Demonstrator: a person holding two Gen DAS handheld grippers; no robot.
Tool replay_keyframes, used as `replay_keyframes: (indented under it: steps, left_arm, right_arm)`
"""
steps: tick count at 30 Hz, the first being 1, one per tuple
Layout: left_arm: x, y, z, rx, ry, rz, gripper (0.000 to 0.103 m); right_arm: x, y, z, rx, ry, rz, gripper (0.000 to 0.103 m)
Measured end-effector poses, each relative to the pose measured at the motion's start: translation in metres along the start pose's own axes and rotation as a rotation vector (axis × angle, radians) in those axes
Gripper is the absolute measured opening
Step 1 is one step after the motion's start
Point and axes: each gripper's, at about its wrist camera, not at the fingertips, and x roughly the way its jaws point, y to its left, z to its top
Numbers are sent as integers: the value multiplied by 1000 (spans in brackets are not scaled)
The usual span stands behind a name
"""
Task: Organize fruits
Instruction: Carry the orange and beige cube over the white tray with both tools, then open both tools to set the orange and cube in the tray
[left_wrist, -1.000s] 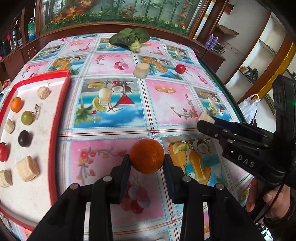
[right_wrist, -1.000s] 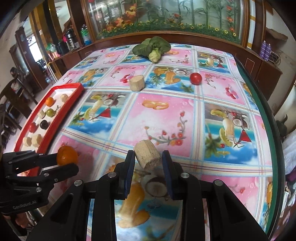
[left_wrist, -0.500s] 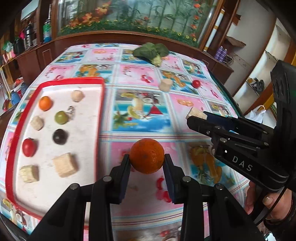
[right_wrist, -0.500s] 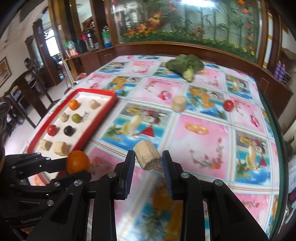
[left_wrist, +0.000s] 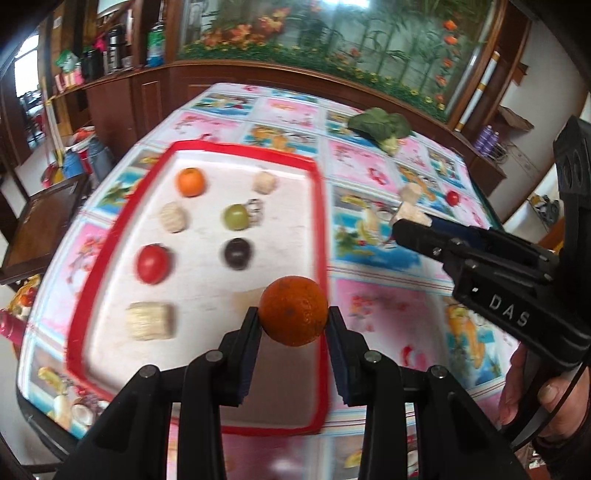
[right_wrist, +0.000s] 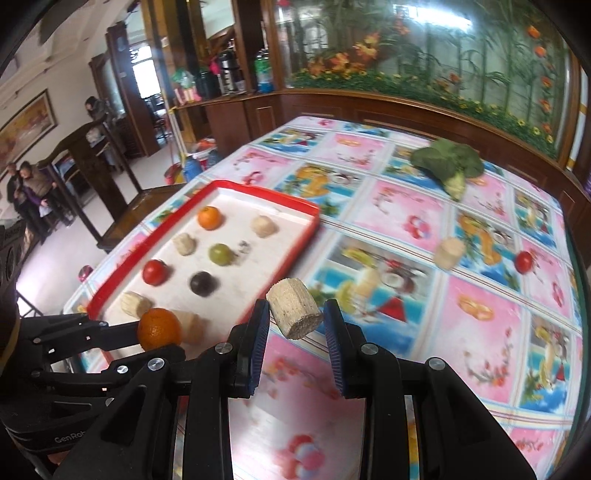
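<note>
My left gripper (left_wrist: 292, 325) is shut on an orange (left_wrist: 293, 311) and holds it above the near right part of the red-rimmed white tray (left_wrist: 122, 218). My right gripper (right_wrist: 293, 319) is shut on a beige cylinder block (right_wrist: 294, 308), held above the tablecloth just right of the tray (right_wrist: 291, 240). The tray holds several pieces: a small orange (left_wrist: 190, 181), a green fruit (left_wrist: 236, 217), a dark fruit (left_wrist: 237, 252), a red tomato (left_wrist: 152, 263) and beige blocks (left_wrist: 149, 320). On the cloth lie another beige block (right_wrist: 448, 252) and a red tomato (right_wrist: 523, 261).
A leafy green vegetable (right_wrist: 448, 164) lies at the far side of the table. A wooden chair (left_wrist: 40, 225) stands left of the table. Wooden cabinets and a glass mural run behind. People stand far left (right_wrist: 31, 188).
Both grippers have swung left with their loads. The left one now holds the orange over the tray instead of the tablecloth; the right one has come close to the tray's right rim.
</note>
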Motion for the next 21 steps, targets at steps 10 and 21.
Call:
replay_keyframes:
  steps: [10,21]
  left_arm:
    - [8,43,-17,-85,40,43,38]
    - [27,54,-21,-101,85,44,38]
  right_arm:
    - [41,31,12,-34,55,51,29]
    - [94,47,19,-43,125,47,29]
